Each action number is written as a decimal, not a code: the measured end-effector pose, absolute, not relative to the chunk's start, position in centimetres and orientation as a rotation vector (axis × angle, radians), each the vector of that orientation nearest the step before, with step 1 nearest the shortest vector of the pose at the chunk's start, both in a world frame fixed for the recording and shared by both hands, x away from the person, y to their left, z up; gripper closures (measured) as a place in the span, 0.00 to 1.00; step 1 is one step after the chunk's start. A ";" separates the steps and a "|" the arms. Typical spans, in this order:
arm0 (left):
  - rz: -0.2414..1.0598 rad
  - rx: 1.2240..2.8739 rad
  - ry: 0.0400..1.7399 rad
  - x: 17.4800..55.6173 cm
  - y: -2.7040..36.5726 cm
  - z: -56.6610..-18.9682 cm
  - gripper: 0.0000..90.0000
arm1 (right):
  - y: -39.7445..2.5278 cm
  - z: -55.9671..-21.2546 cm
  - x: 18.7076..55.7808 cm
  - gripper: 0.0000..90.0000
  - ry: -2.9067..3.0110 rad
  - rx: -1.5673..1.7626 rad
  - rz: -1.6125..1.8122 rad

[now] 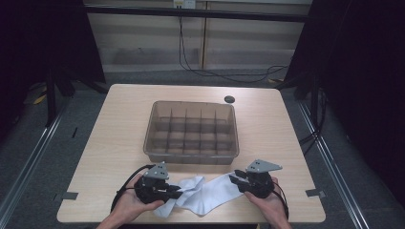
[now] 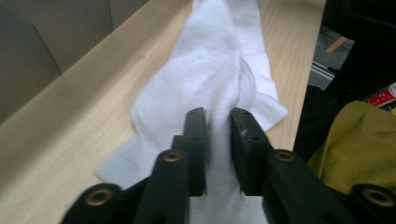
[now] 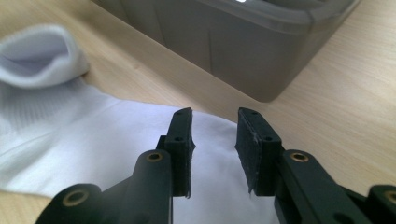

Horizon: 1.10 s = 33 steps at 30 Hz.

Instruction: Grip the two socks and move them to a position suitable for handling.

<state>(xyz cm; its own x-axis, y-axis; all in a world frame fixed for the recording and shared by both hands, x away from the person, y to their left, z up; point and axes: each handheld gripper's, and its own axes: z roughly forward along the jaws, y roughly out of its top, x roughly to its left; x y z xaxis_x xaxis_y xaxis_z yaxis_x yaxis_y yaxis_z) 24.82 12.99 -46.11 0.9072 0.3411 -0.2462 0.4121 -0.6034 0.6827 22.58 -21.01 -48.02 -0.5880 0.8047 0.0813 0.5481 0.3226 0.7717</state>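
A pale wood-grain table point(image 1: 119, 124) is standing on a grey floor, with dark curtains hanging at both sides and a beige panelled wall point(image 1: 148, 38) running behind it; a black cable point(image 1: 210, 71) is trailing down that wall and across the floor. A small dark round disc point(image 1: 229, 99) is lying near the table's far edge.

Both of the person's hands are coming in from the near edge. The left gripper point(image 1: 177, 192) is lying low and pointing toward the table's middle, its jaws standing narrowly apart with a fold of white fabric sock point(image 1: 203, 191) between them; whether the pads are actually pinching the cloth is hard to judge in the left gripper view point(image 2: 218, 140). The right gripper point(image 1: 234, 180) is pointing leftward, and its jaws are standing partly open just over the sock's other end point(image 3: 213, 140), gripping nothing.

The sock is lying crumpled along the near edge, between the two grippers. A translucent grey plastic bin with grid dividers point(image 1: 191, 157) is sitting just beyond it, mid-table, and nothing is lying between the grippers and the sock.
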 end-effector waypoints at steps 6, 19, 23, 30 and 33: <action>-0.166 2.220 0.571 24.9 13.6 -45.8 0.69 | -19.6 -47.4 22.2 0.74 2.303 1.167 1.155; -0.111 2.153 0.669 26.2 17.6 -45.7 0.78 | -12.2 -45.4 22.4 0.82 2.432 0.967 1.228; -0.069 2.126 0.773 27.2 18.9 -46.3 0.84 | -8.8 -45.7 22.6 0.81 2.519 0.892 1.224; -0.038 2.123 0.821 27.8 19.7 -46.8 0.89 | -4.1 -47.3 23.4 0.70 2.656 0.831 1.226; -0.041 2.113 0.836 28.1 20.0 -46.9 0.88 | -2.8 -47.7 23.4 0.65 2.709 0.788 1.226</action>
<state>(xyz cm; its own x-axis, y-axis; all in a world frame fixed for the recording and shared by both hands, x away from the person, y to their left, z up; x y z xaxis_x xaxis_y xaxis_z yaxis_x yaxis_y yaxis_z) 28.07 20.02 -46.92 0.7767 0.5493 -0.3083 0.5767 -0.4233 0.6987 23.36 -2.76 -47.72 -0.8667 0.4770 0.1460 0.4245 0.5516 0.7181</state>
